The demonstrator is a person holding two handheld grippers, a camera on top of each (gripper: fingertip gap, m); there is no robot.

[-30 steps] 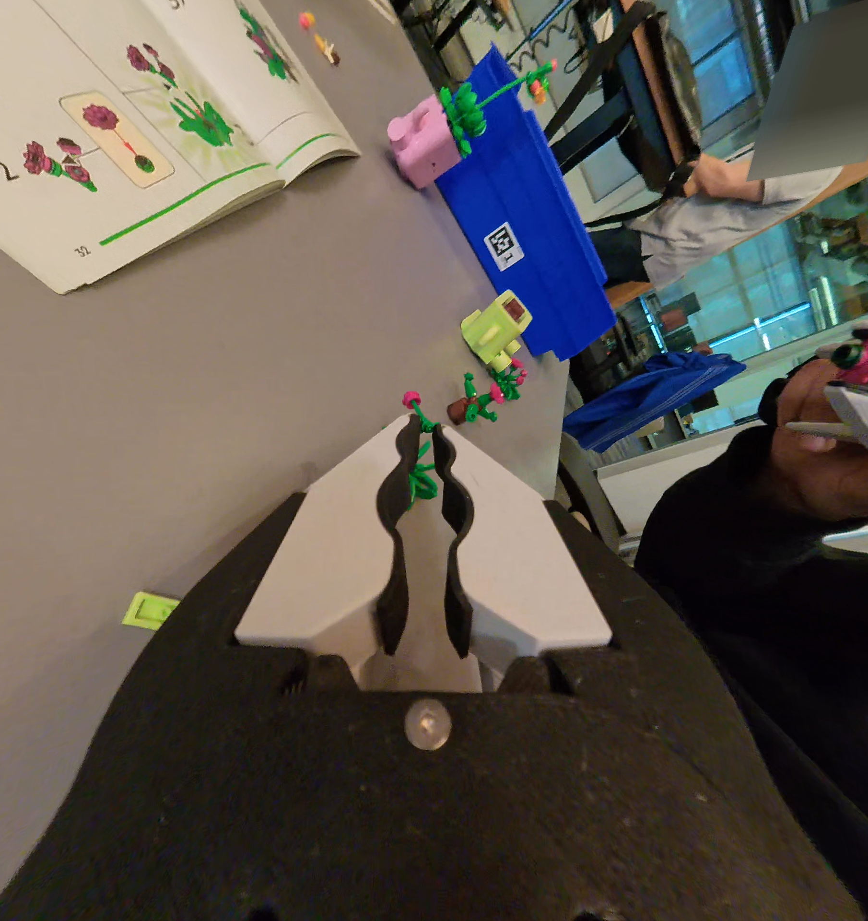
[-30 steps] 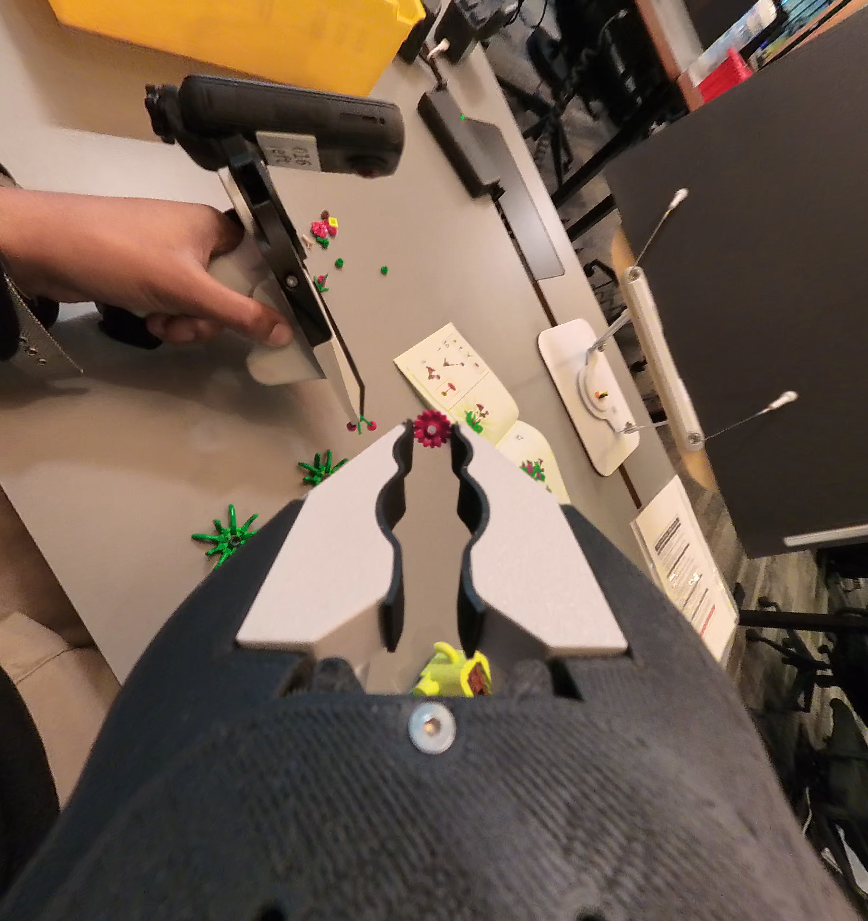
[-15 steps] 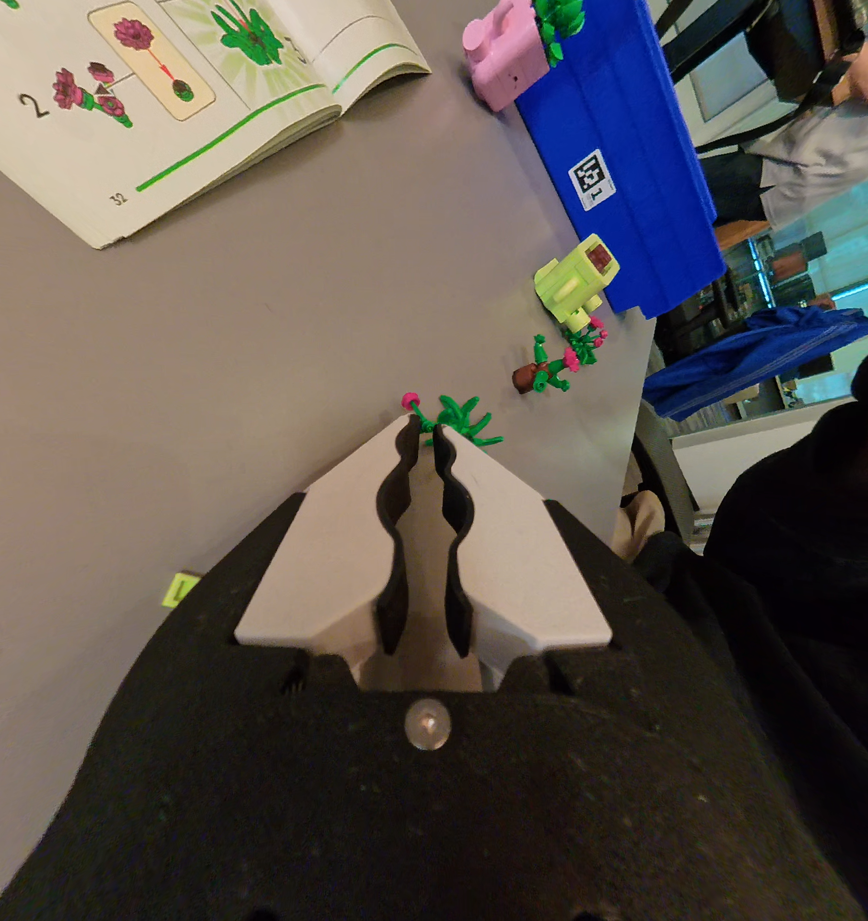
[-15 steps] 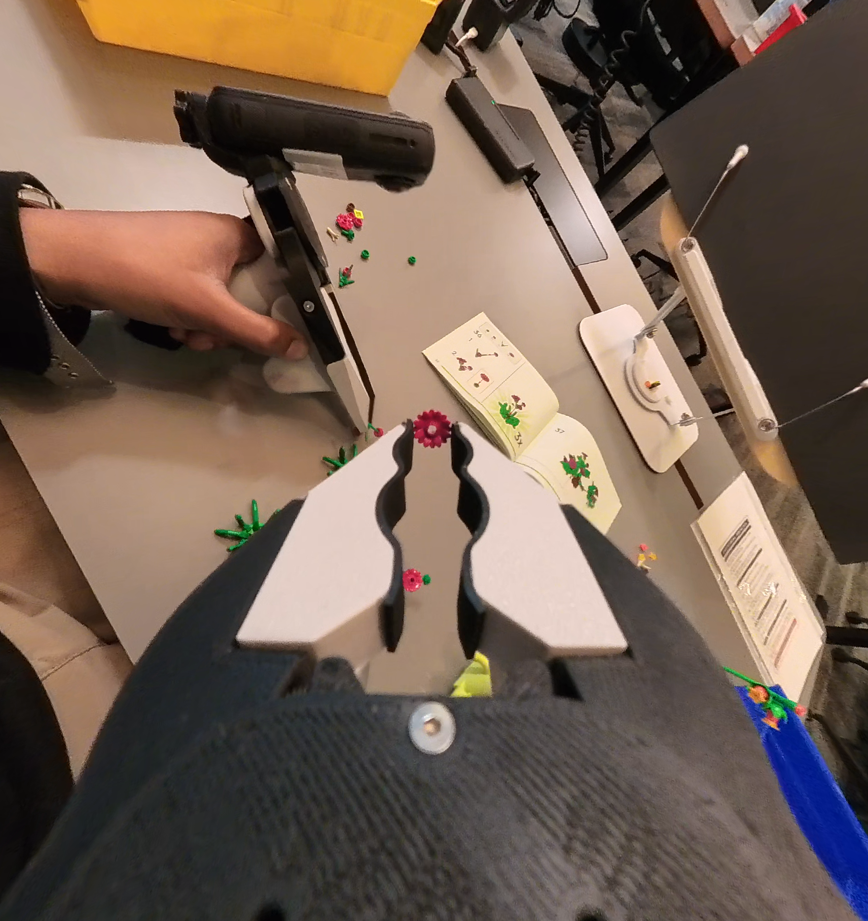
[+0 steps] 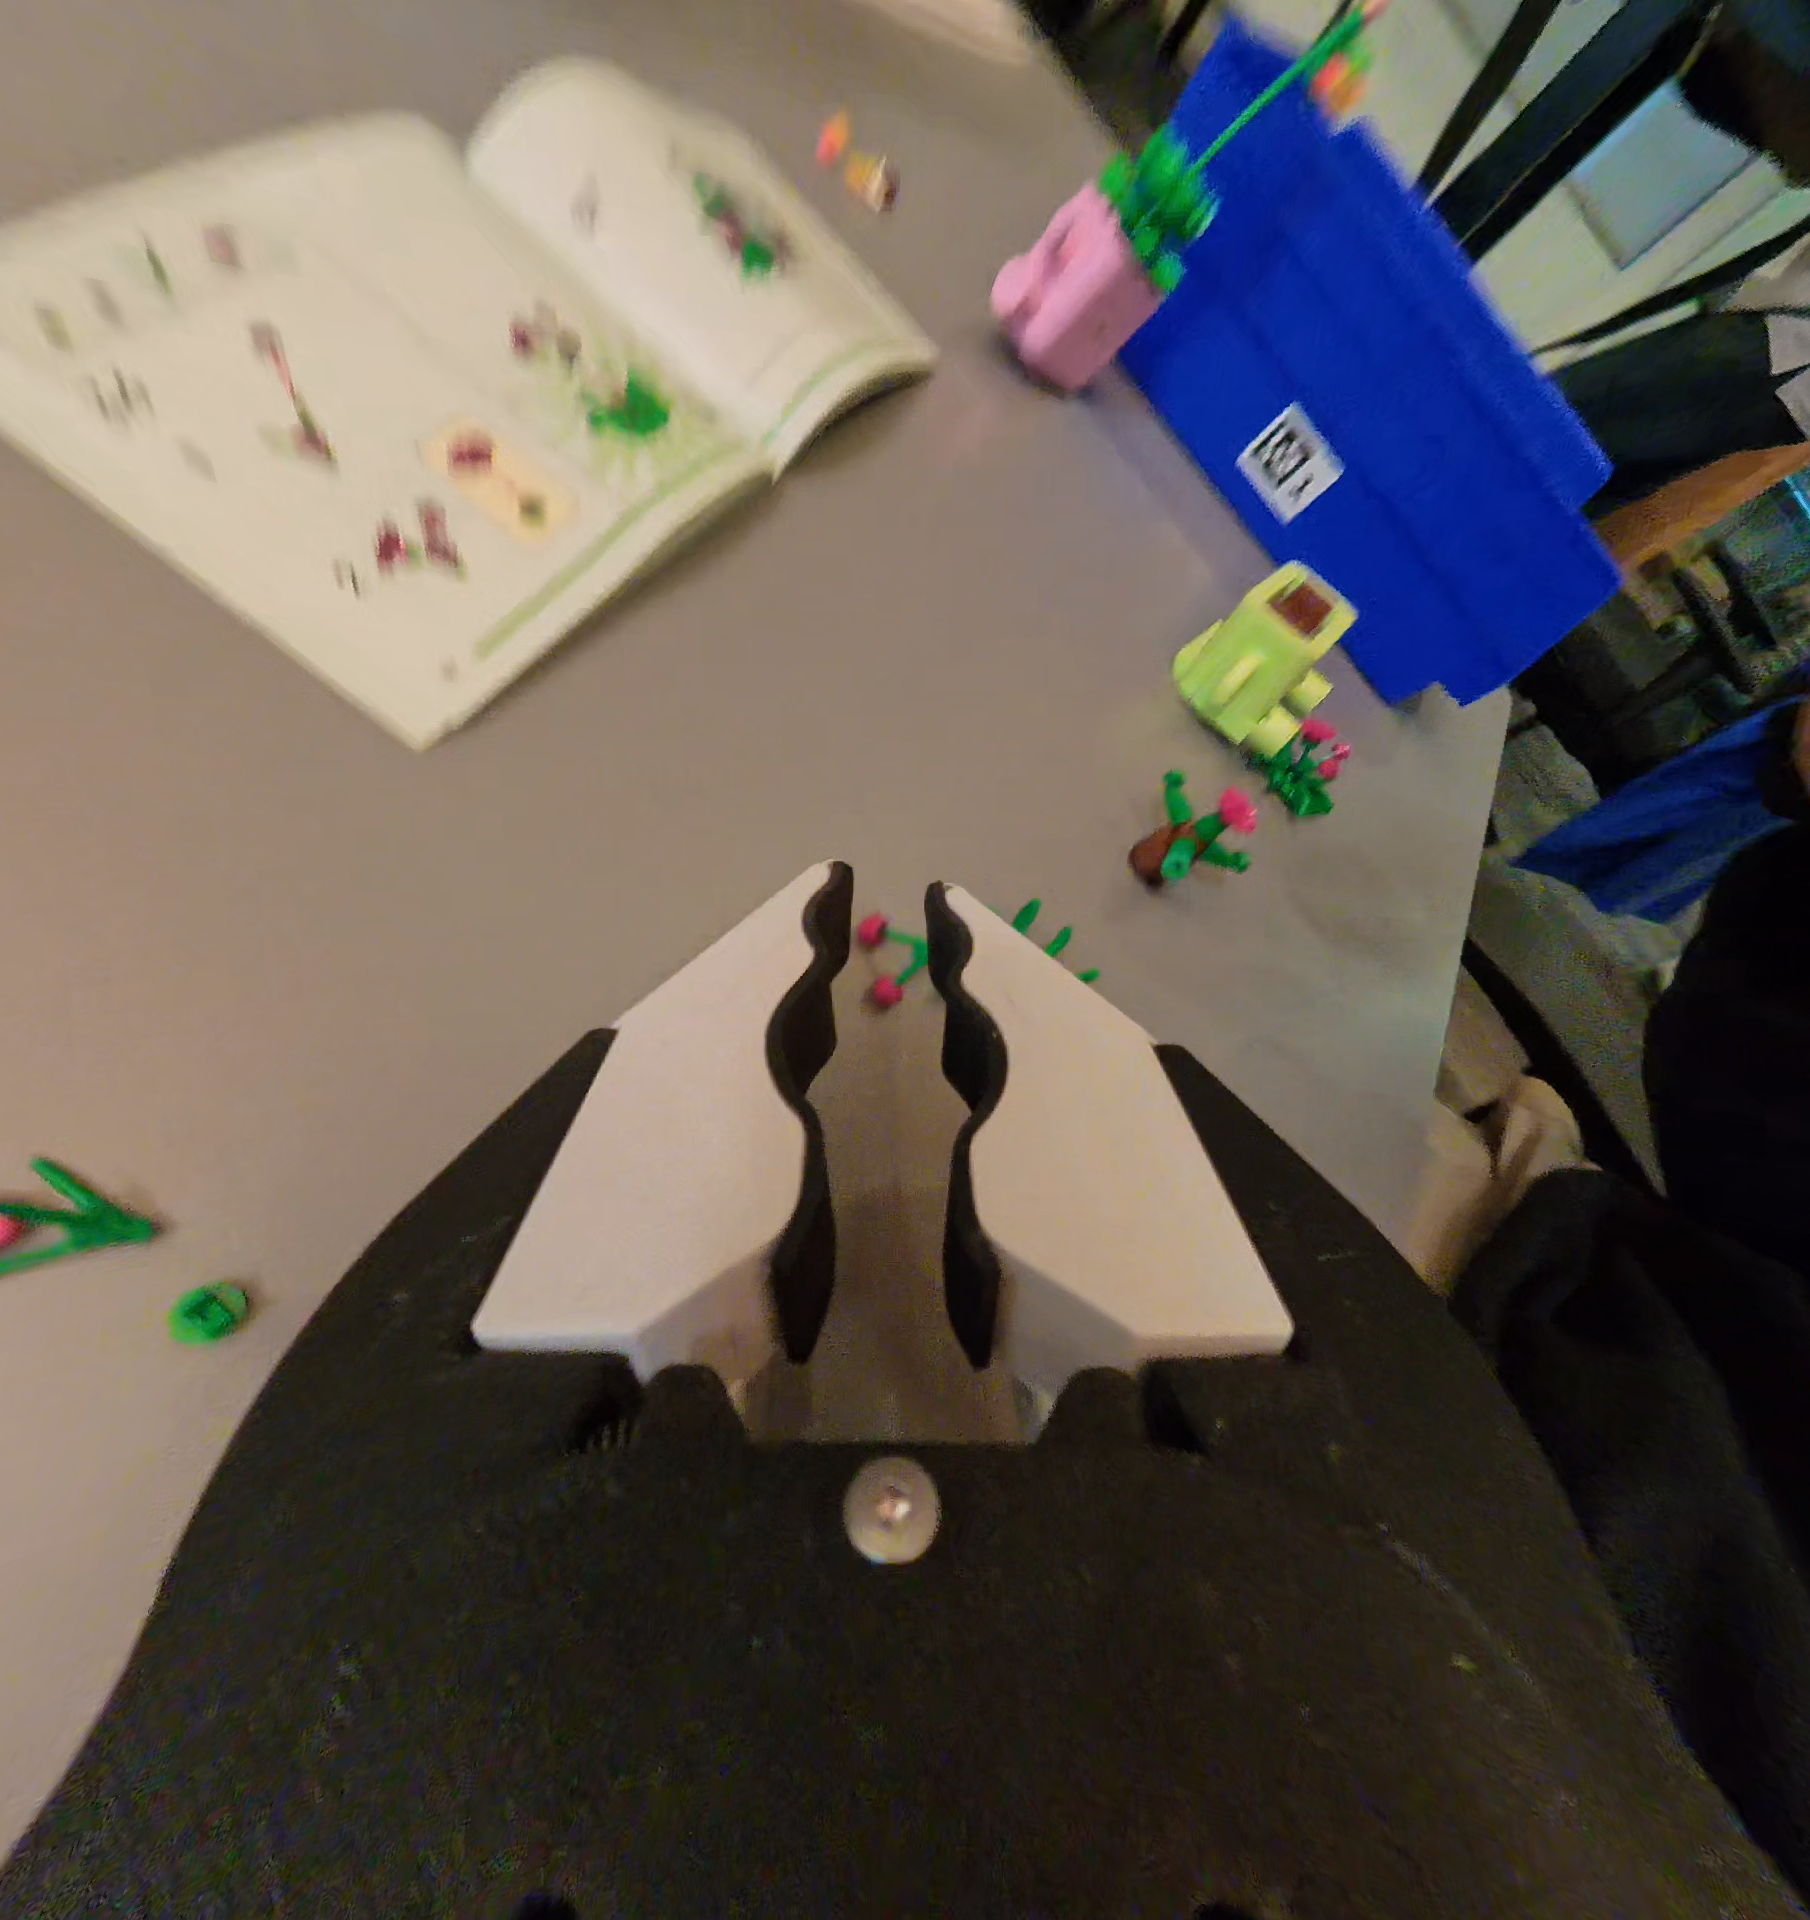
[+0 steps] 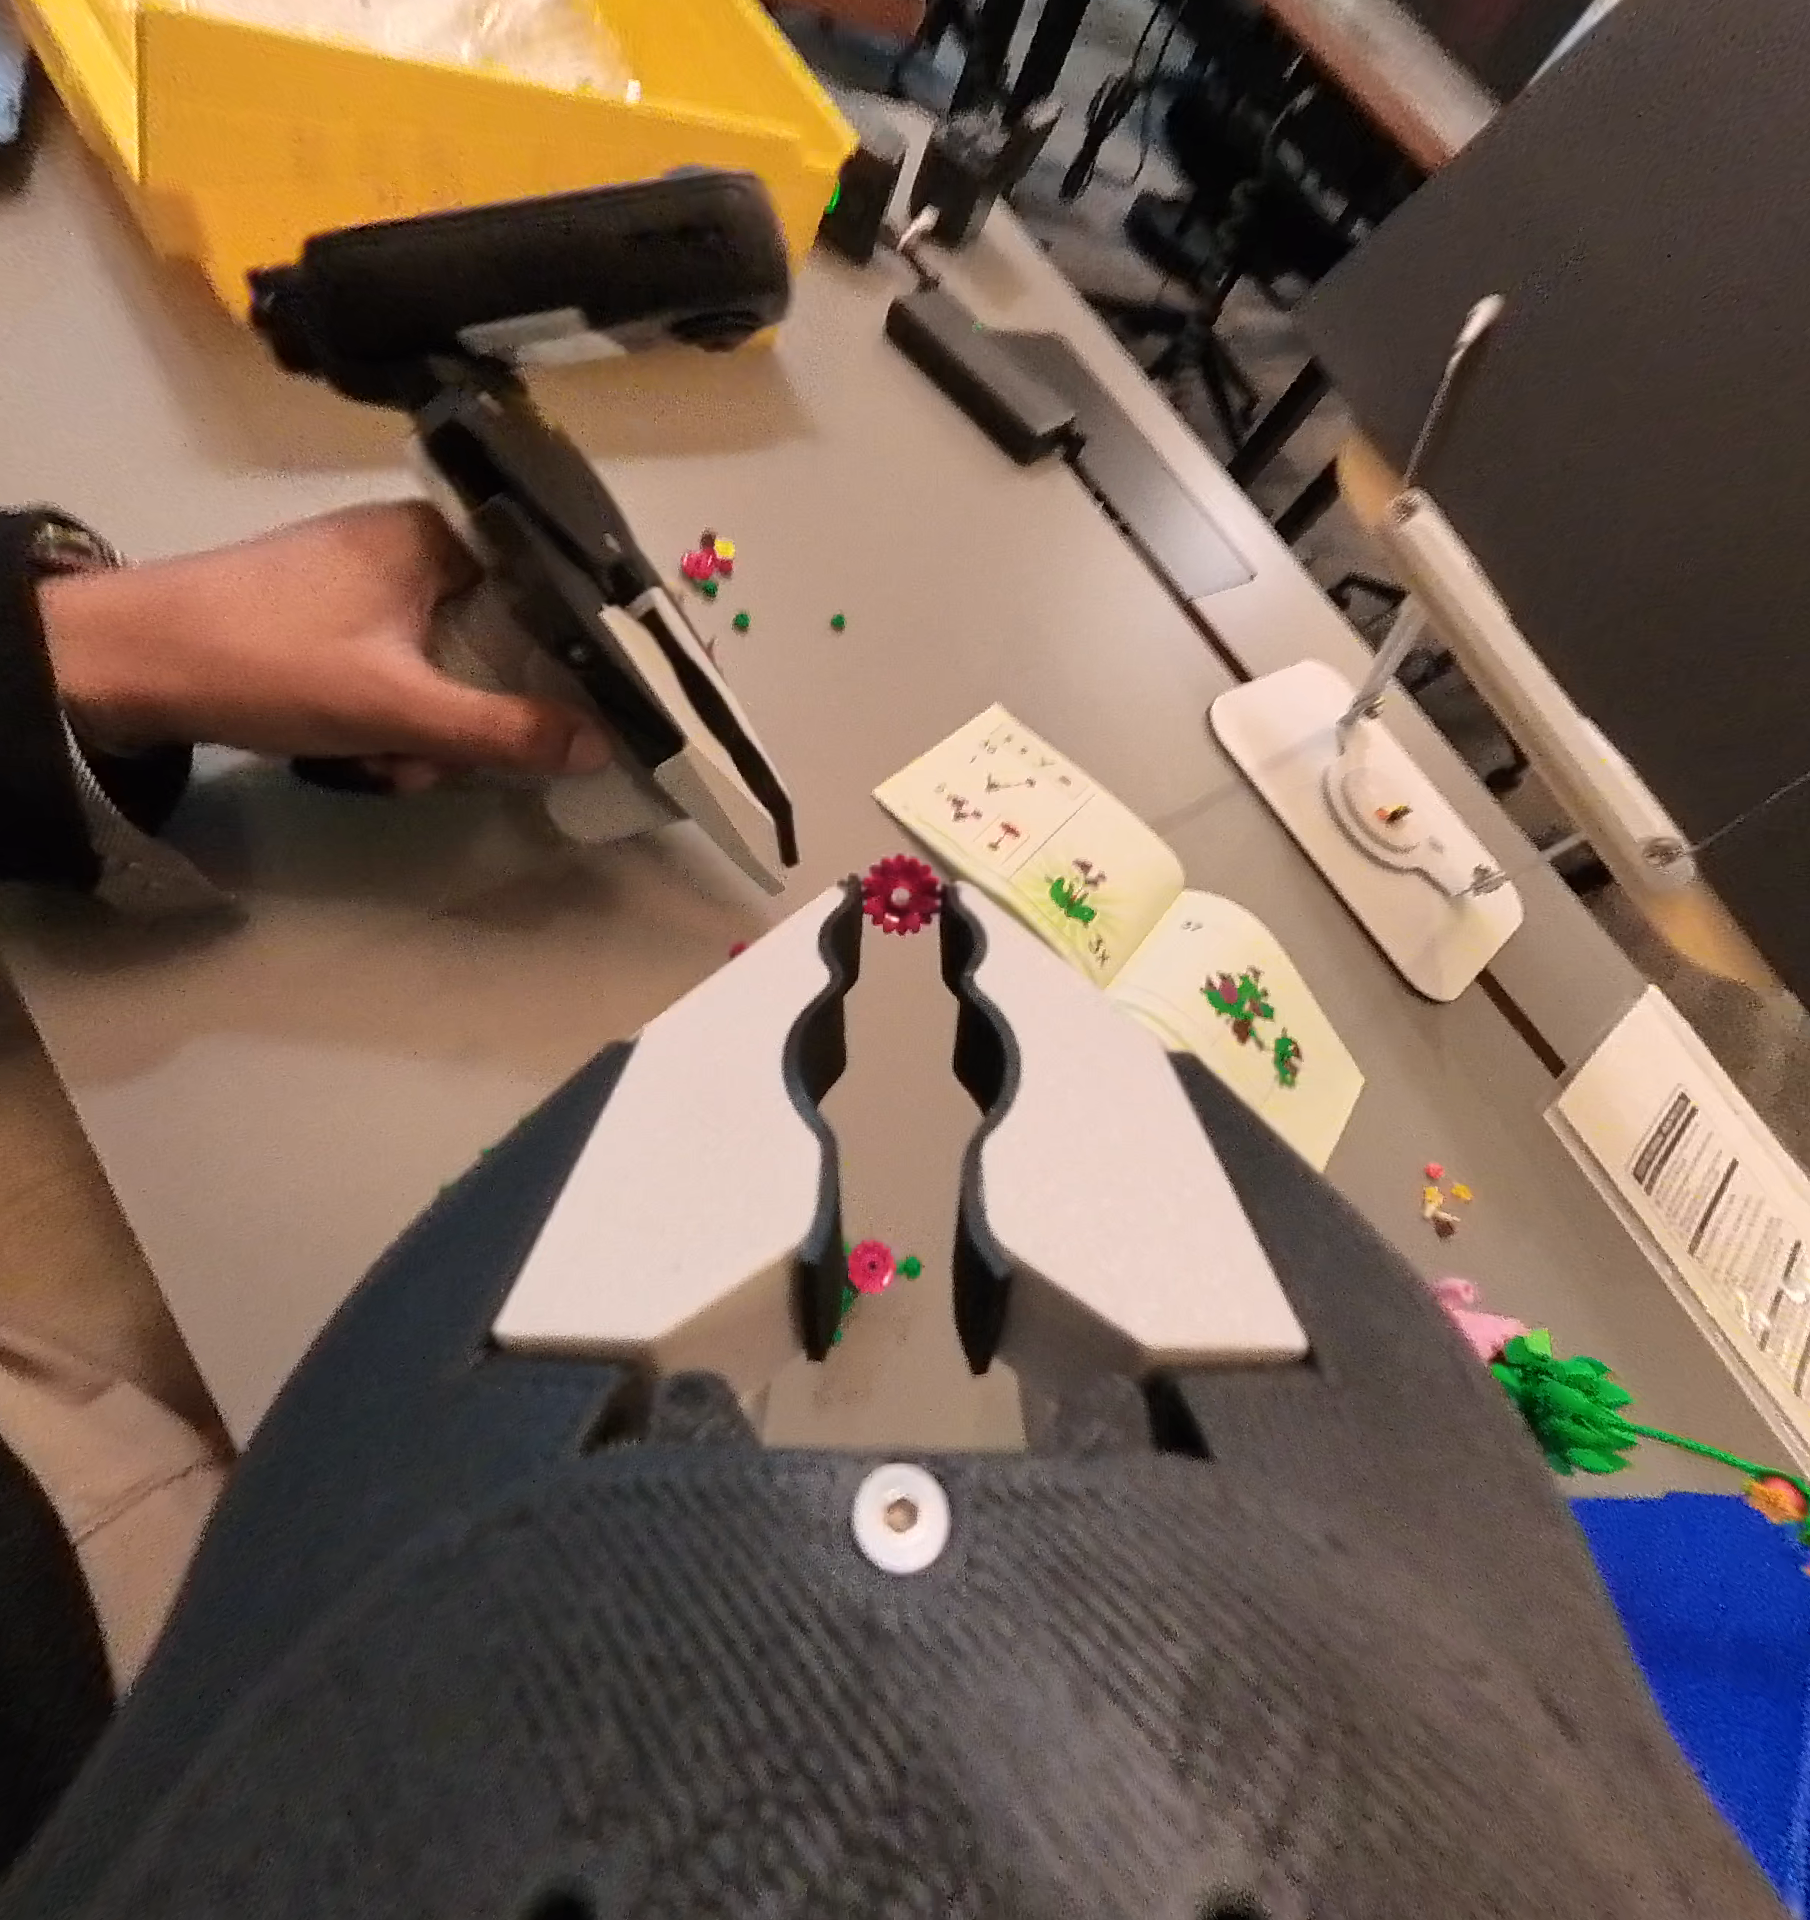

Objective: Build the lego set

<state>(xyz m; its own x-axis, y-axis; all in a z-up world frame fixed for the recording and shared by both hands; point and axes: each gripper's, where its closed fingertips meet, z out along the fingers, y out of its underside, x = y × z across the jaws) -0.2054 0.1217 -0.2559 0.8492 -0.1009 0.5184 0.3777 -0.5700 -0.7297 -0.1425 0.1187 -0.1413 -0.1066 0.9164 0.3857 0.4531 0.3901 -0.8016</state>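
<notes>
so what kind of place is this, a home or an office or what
Probably an office or lab workspace: a long grey table, storage bins in yellow and blue, and a desk lamp beside dark partition panels.

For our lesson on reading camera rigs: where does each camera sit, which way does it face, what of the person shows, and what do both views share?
Left wrist view: on the left gripper, facing down along its open fingers at a small stem on the table; a dark sleeve at right.
Right wrist view: on the right gripper, pinching a flower, looking across the table; the left hand shows.
Shared: booklet, blue bin, pink pot.
</notes>
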